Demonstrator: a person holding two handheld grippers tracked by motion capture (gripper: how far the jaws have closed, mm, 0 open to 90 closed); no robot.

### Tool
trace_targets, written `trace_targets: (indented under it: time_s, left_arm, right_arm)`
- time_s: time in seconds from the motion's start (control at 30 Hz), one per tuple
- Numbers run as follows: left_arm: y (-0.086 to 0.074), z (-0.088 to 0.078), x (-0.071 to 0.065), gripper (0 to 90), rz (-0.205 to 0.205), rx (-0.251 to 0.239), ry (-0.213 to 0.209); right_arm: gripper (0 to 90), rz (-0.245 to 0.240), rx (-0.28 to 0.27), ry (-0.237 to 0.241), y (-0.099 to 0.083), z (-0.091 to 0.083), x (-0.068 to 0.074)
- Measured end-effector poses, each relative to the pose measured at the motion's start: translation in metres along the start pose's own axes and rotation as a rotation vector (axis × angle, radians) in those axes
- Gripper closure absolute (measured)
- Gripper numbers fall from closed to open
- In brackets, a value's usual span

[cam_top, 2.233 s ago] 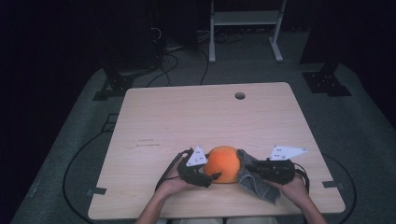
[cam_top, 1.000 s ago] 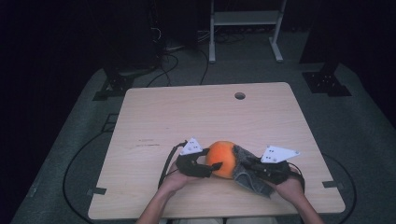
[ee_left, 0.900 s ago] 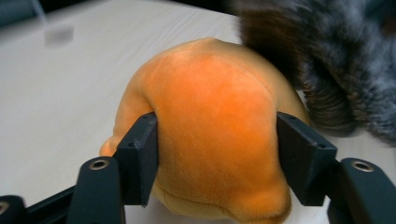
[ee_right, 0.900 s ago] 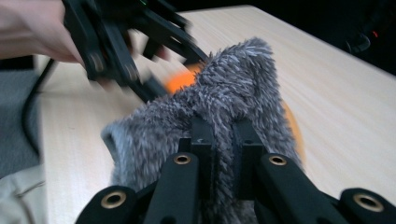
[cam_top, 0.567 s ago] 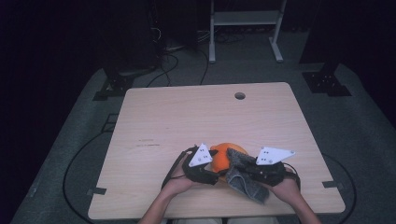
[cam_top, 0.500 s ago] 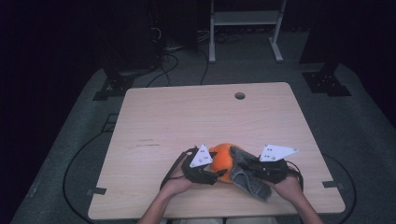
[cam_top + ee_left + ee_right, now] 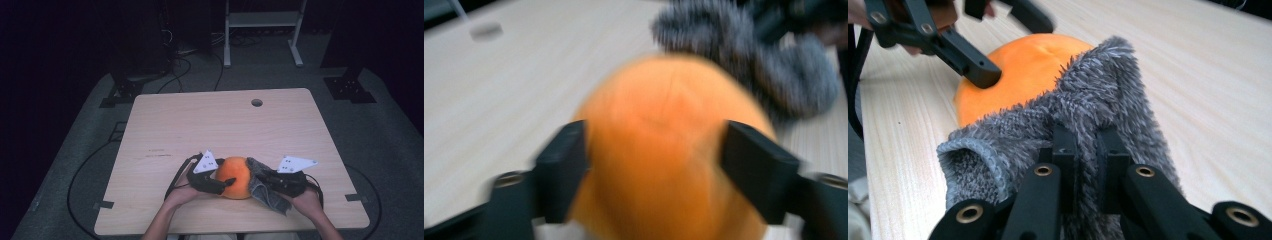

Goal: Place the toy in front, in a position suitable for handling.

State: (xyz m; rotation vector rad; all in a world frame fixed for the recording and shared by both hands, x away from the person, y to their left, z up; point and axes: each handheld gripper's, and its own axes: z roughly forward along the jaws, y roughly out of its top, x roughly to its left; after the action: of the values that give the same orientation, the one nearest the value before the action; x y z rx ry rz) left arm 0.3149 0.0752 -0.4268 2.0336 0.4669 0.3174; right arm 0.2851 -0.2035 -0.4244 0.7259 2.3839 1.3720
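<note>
An orange ball-like fruit (image 7: 235, 177) rests on the wooden table (image 7: 220, 125) near its front edge. My left gripper (image 7: 220, 184) is shut on it, one jaw on each side of the orange (image 7: 664, 150). A grey fuzzy cloth (image 7: 265, 192) lies against the orange's right side. My right gripper (image 7: 260, 182) is shut on that cloth (image 7: 1088, 125), pinching a fold between its jaws. In the right gripper view the cloth presses against the orange (image 7: 1023, 70), and the left gripper's jaws sit beyond it at upper left.
A round cable hole (image 7: 257, 102) sits near the table's far edge. A white metal stand (image 7: 260, 30) and cables lie on the dark floor behind the table. Cables trail from both grippers at the table's front.
The cloth has been rubbed over the orange: it moved left across the top, then drew back to the right side. The left gripper kept its hold and turned slightly.
</note>
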Motion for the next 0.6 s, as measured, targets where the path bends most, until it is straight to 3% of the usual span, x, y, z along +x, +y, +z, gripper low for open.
trace_targets:
  time_s: [0.03,0.1,0.17,0.23,0.27,0.33,0.4,0.43,0.47,0.5,0.53,0.6]
  left_arm:
    - [0.0,0.004,-0.001,16.1,0.005,0.037,0.009]
    - [-0.006,0.006,-0.001,22.0,0.02,0.05,0.008]
    - [-0.009,0.005,0.001,26.1,0.014,0.055,0.002]
    - [-0.011,0.003,0.003,27.3,0.01,0.071,-0.002]
    - [-0.012,0.002,0.004,27.6,0.016,0.078,-0.005]
    - [-0.014,0.0,0.006,27.8,0.005,0.09,-0.011]
    - [-0.015,-0.002,0.008,27.8,0.005,0.091,-0.015]
    - [-0.016,-0.002,0.008,27.2,-0.002,0.085,-0.017]
    - [-0.015,-0.002,0.009,15.8,-0.016,0.08,-0.019]
    - [-0.014,-0.001,0.011,15.8,-0.048,0.08,-0.015]
    - [-0.014,0.001,0.012,7.7,-0.078,0.089,-0.014]
    - [-0.016,0.008,0.011,8.6,-0.088,0.087,-0.043]
  right_arm:
    - [81.3,-0.006,-0.015,0.015,0.002,0.0,0.002]
    - [81.2,0.0,-0.005,0.026,0.001,0.004,0.002]
    - [81.2,0.054,0.015,0.041,-0.01,0.006,-0.009]
    - [81.2,0.069,0.085,-0.018,-0.019,0.006,-0.018]
    - [81.2,0.102,0.126,-0.037,-0.025,0.005,-0.024]
    - [81.2,0.106,0.115,-0.043,-0.025,0.003,-0.024]
    - [81.2,0.098,0.033,-0.002,-0.016,-0.003,-0.019]
    - [81.1,0.082,0.014,0.009,-0.012,-0.003,-0.015]
    - [81.1,0.077,0.023,0.04,-0.011,0.001,-0.013]
    - [81.1,0.077,0.023,0.04,-0.011,0.001,-0.013]
    - [81.1,0.085,0.053,0.043,-0.014,0.005,-0.014]
    - [81.1,0.127,0.077,0.039,-0.021,0.006,-0.022]
